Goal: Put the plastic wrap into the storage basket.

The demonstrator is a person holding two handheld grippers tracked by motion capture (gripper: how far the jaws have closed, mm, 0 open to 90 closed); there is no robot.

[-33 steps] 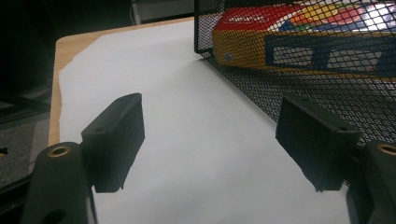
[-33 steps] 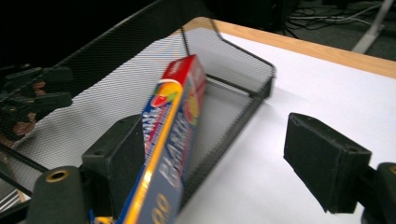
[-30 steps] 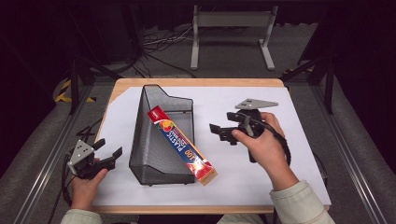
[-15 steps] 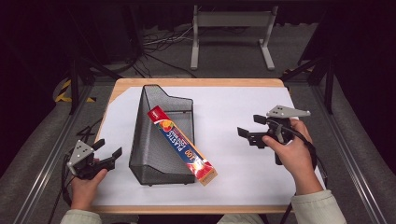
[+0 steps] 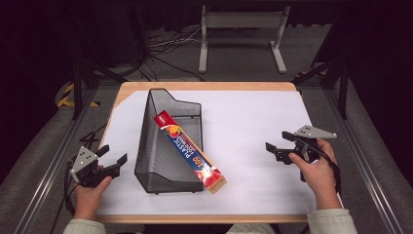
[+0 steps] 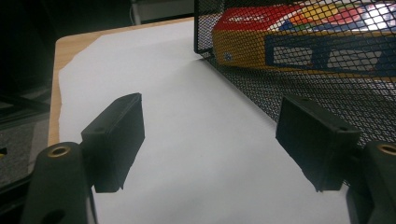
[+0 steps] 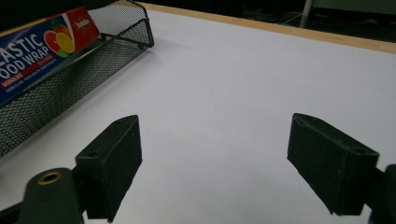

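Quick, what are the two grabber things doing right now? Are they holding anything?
Left gripper: open, holding nothing, beside the mesh basket.
Right gripper: open, holding nothing, over the white paper.

Bright white table sheet (image 5: 253,126), dark surroundings, soft shadows, jaws slightly blurred up close

black wire-mesh metal basket (image 5: 146,146); glossy cardboard wrap box (image 5: 190,151); matt white paper sheet (image 5: 243,126); wooden table (image 5: 204,86).
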